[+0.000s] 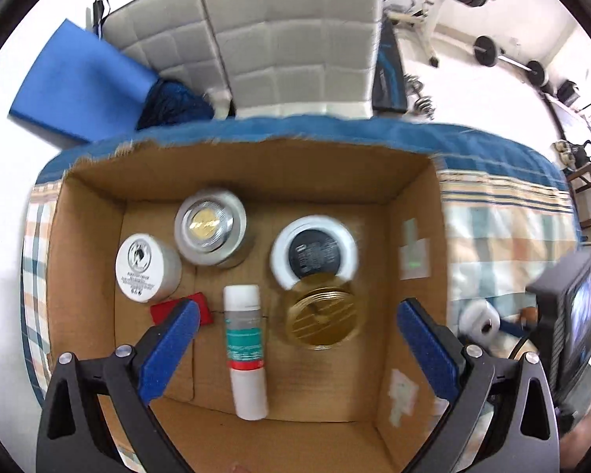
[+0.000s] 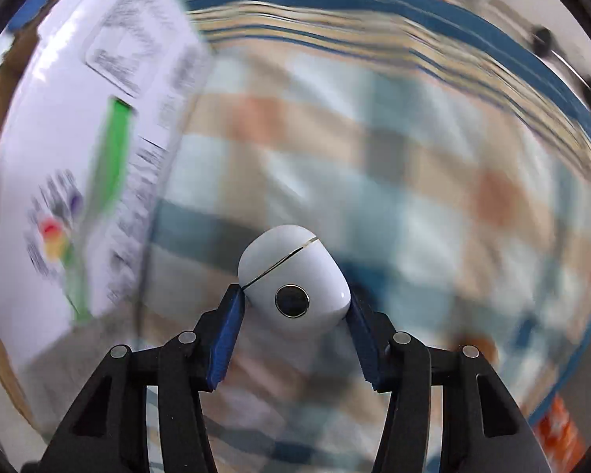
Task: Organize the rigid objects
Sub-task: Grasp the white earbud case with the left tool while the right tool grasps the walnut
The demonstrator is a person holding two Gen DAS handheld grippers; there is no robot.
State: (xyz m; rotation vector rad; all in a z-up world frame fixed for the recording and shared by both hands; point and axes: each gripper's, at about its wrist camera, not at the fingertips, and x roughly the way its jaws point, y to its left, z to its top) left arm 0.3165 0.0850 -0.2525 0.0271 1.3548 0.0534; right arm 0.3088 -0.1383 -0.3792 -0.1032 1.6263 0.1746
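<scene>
- Brown cardboard box point(image 1: 409, 213) sits open on a counter covered by a checked cloth point(image 1: 504, 236).
- Inside it: a white jar point(image 1: 145, 272) at the left, a silver-lidded jar point(image 1: 210, 230) just beside it, a white-rimmed dark tin point(image 1: 314, 251) to the right, a gold lid point(image 1: 322, 315) touching that tin's near edge, and a white tube point(image 1: 246, 349) lying in the middle.
- A red piece point(image 1: 203, 305) lies partly behind the left finger.
- Left tongs point(image 1: 295, 323) hang above the box, spread wide apart, holding nothing.
- Right tongs point(image 2: 295, 307) are clamped on a white case point(image 2: 291, 276) above the blurred cloth, right of the box's labelled wall.
</scene>
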